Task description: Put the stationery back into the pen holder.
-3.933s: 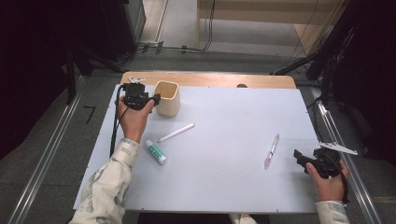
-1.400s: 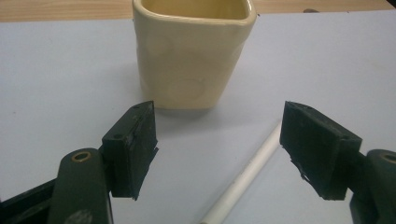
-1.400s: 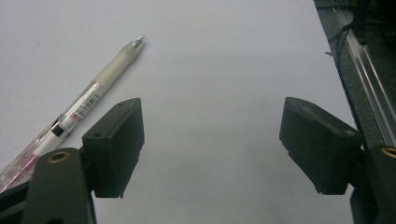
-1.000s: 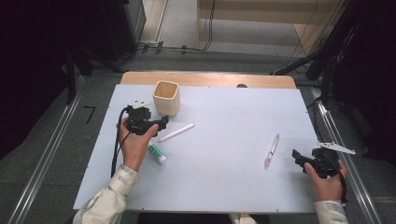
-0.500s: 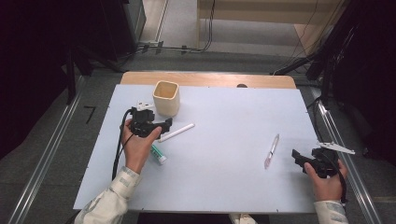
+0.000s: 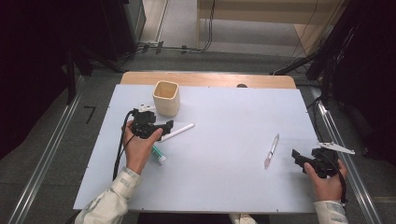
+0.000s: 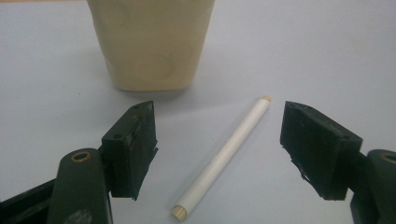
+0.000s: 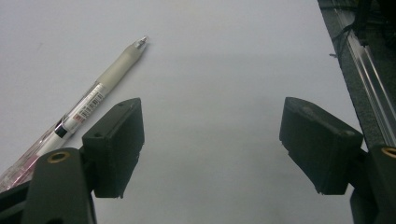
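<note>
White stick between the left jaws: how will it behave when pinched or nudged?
The white stick looks like a smooth round cylinder lying flat, so it may roll if a jaw nudges it. It seems thin and straight, probably light and stiff. The left gripper stands open astride it.

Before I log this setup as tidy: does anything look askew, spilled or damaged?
Nothing stands out. The cup stands upright, and the white stick, pen and small tube lie loose on the table, intact.
</note>
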`<state>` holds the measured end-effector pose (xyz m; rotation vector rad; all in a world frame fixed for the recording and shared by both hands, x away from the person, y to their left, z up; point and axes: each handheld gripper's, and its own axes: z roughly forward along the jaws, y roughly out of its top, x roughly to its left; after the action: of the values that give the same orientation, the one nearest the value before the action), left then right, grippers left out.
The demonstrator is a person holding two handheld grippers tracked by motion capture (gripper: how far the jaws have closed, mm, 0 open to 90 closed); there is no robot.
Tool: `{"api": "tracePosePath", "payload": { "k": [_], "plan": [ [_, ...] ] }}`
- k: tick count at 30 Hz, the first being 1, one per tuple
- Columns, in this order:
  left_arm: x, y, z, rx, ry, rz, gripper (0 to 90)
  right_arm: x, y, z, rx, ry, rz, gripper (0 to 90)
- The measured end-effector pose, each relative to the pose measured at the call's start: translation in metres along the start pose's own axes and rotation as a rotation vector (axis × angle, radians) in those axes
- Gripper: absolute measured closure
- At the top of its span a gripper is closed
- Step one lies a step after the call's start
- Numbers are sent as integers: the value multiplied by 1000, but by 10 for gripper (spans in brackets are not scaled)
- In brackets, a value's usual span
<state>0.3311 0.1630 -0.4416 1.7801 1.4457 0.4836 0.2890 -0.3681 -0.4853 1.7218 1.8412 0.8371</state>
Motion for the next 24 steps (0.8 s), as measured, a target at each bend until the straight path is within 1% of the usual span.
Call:
{"api": "tracePosePath", "payload": {
  "k": [4,8,12,19,24],
  "plan": [
    [0,-1,2,-1,-3,0,275,0,0,0,-1,0,1,207],
    [-1,-2,4,7,-5,7,275,0,0,0,-2,1,1,206],
    [-2,-3,8,22,-1,12,276,0,0,0,-1,0,0,206],
    [-3,-6,15,52,-7,42,284,-1,0,-1,-2,0,0,207],
    [-1,-7,19,69,-2,43,285,-1,0,-1,-2,1,4,206]
  ]
}}
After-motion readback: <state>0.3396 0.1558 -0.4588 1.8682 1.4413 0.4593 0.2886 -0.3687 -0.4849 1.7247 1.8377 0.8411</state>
